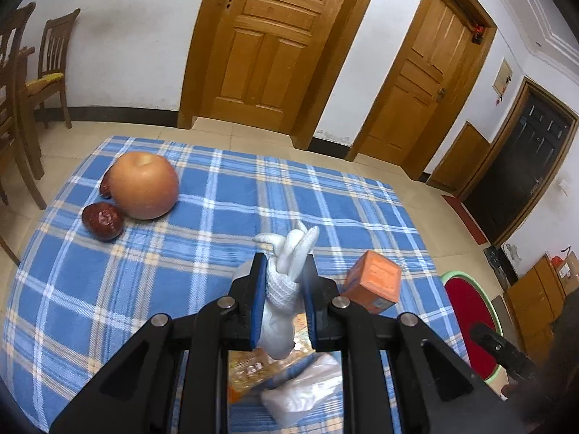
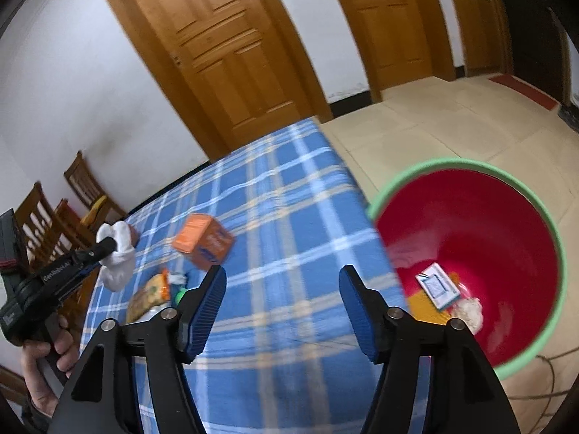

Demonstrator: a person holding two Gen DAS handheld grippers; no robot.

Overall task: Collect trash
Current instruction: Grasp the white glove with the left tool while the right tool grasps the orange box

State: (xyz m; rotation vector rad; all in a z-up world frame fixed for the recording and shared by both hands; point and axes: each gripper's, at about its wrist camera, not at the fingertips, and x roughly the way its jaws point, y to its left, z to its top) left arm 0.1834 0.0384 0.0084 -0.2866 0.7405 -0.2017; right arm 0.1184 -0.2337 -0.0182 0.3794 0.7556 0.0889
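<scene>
— What does the left gripper (image 1: 284, 278) hold?
— It is clamped on a white foam net (image 1: 289, 264), raised above the plaid table (image 1: 144, 289).
— And the right gripper (image 2: 282, 289)?
— Jaws spread, holding nothing, beside the red bin (image 2: 488, 235).

**Support surfaces and resting items**

The table carries a blue plaid cloth with white and tan stripes (image 1: 202, 217). On it lie a large round orange-tan apple (image 1: 144, 185), with two dark red wrinkled dates touching it, one in front (image 1: 102, 221) and one partly hidden behind (image 1: 106, 187). An orange cardboard box (image 1: 373, 281) rests tilted near the right edge. A yellow-orange snack wrapper (image 2: 150, 293) and a crumpled clear plastic bag (image 1: 307, 390) lie adjacent. The beige tiled floor (image 2: 434, 123) carries a red bucket with a green rim (image 2: 466, 162).
</scene>
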